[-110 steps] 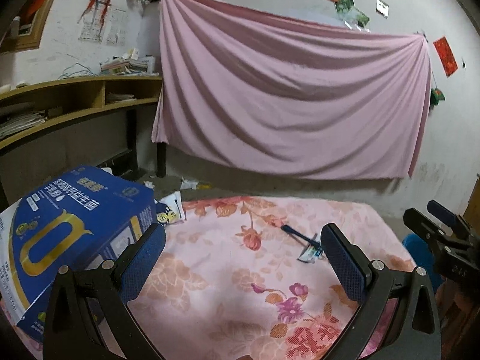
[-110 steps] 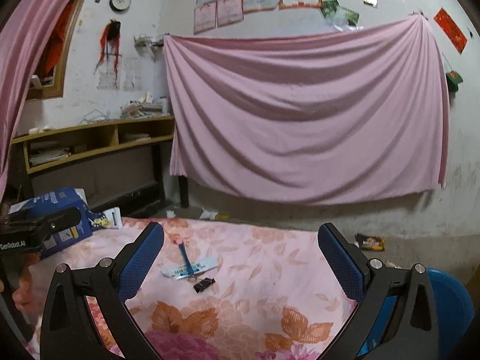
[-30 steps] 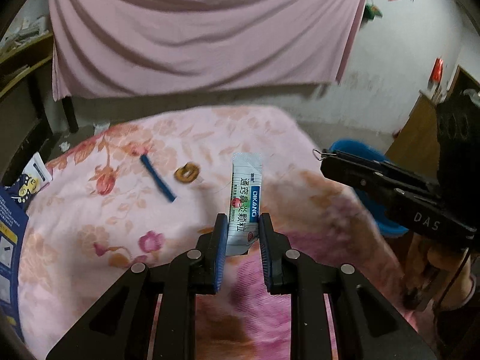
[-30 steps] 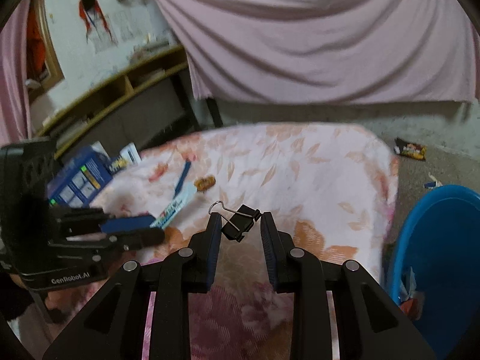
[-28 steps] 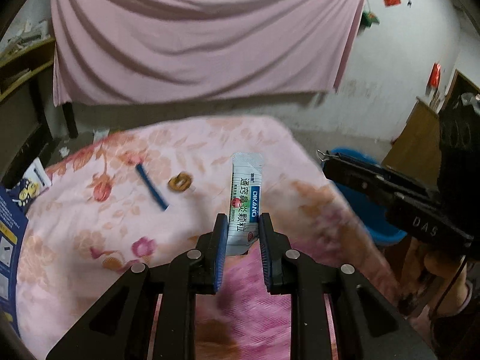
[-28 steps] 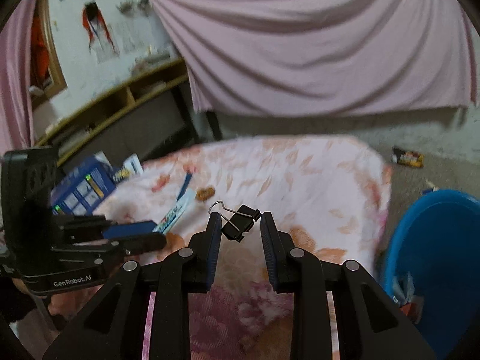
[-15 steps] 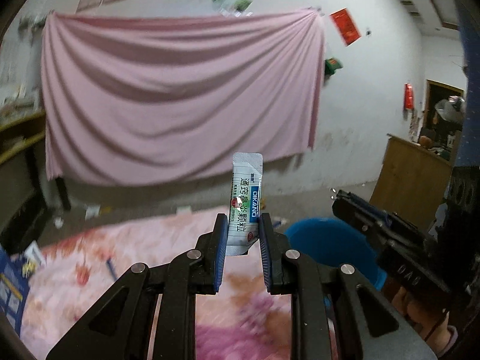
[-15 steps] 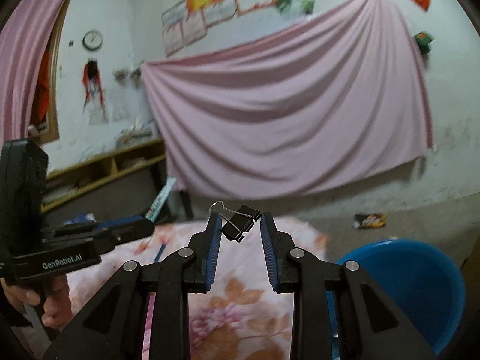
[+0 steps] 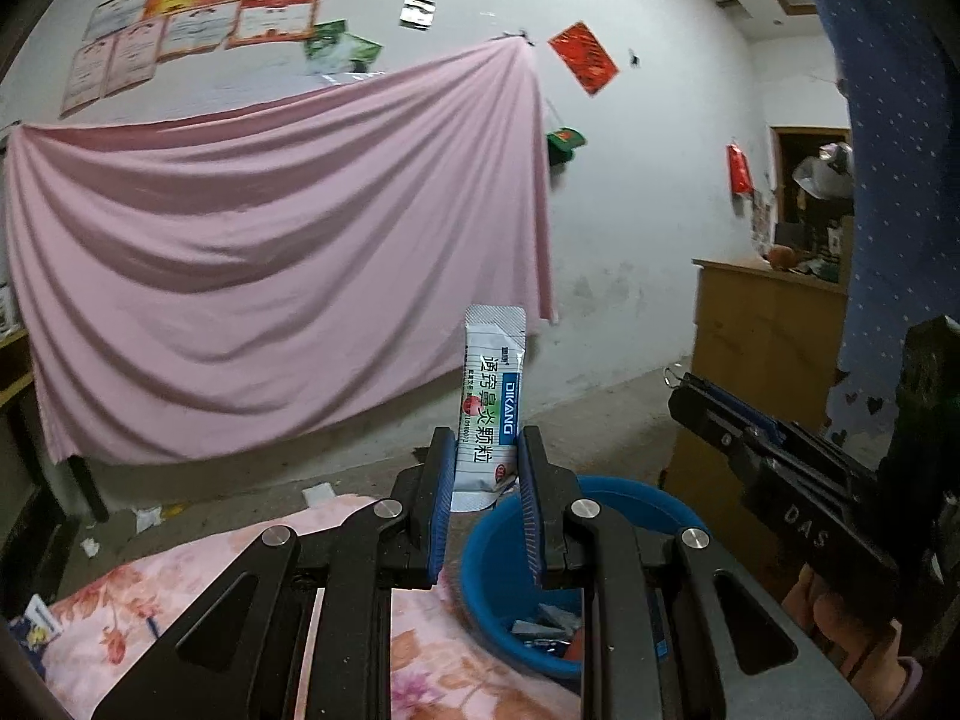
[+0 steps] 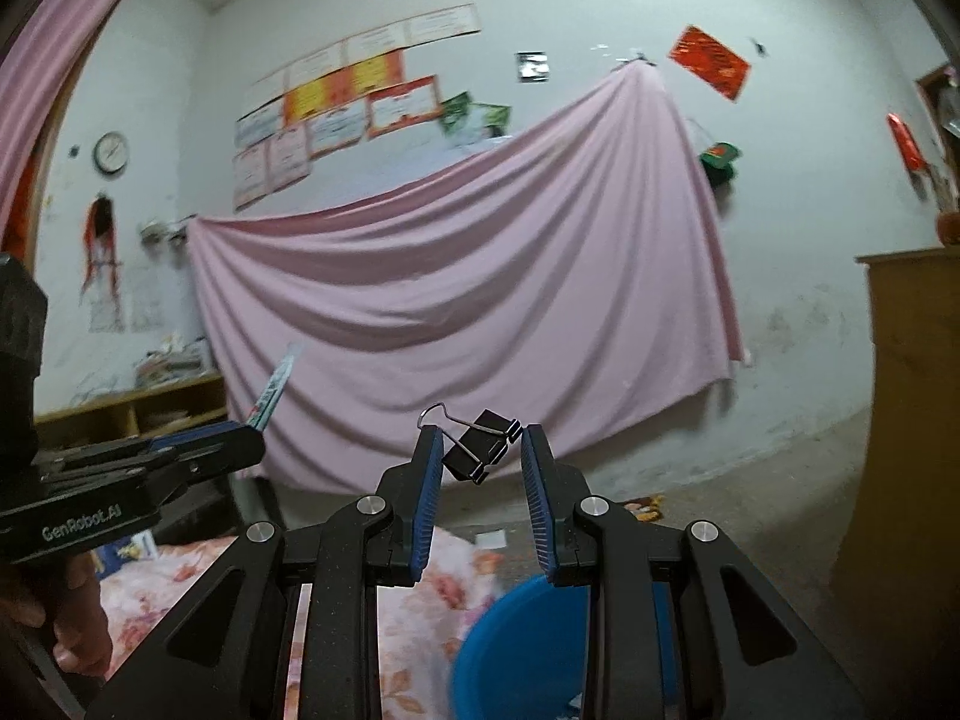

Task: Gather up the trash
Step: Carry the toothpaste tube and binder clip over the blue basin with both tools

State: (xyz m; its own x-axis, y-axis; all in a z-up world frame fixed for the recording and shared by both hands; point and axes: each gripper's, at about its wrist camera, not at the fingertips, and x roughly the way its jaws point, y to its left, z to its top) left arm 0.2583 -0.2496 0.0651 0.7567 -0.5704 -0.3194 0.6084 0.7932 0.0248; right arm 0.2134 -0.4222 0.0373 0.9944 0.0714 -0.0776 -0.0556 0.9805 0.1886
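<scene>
Blue basin (image 9: 630, 501) on the floor beside the bed (image 9: 180, 588): holds wrappers and scraps. Pink sheet (image 9: 270, 264) hangs on the back wall. Left gripper (image 9: 483, 468): fingers clamp an upright white-and-blue sachet (image 9: 491, 414) above the basin rim. Right gripper (image 10: 482, 456): fingers pinch a black binder clip (image 10: 483, 447) above the basin.

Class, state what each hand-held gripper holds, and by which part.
Left hand-held gripper: white sachet, pinched at its lower end. Right hand-held gripper: black binder clip, squeezed across its body.
</scene>
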